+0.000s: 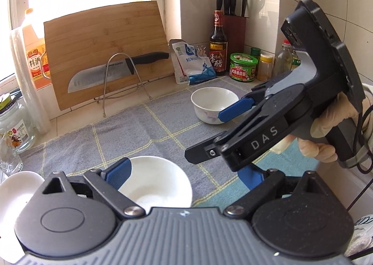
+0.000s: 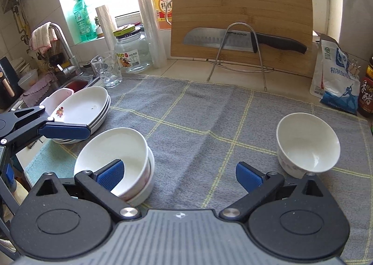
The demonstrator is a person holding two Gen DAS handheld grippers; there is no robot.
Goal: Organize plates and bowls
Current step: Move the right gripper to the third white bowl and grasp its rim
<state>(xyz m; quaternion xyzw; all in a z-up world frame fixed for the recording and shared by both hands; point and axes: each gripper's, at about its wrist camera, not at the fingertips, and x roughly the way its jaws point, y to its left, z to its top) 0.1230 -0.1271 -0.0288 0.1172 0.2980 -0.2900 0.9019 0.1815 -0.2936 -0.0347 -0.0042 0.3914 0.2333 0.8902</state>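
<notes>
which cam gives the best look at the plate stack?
Right wrist view. The plate stack sits whole at the left edge of the gray mat, with its layered rims visible and only the left hand-held gripper crossing its front. The left wrist view shows only part of a white dish at its left edge, cut off by that gripper's body.

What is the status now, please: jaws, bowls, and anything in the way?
Left gripper and right gripper open, both empty. Lone bowl upright on cloth, apart from bowl stack and plate stack. Path across cloth clear.
</notes>
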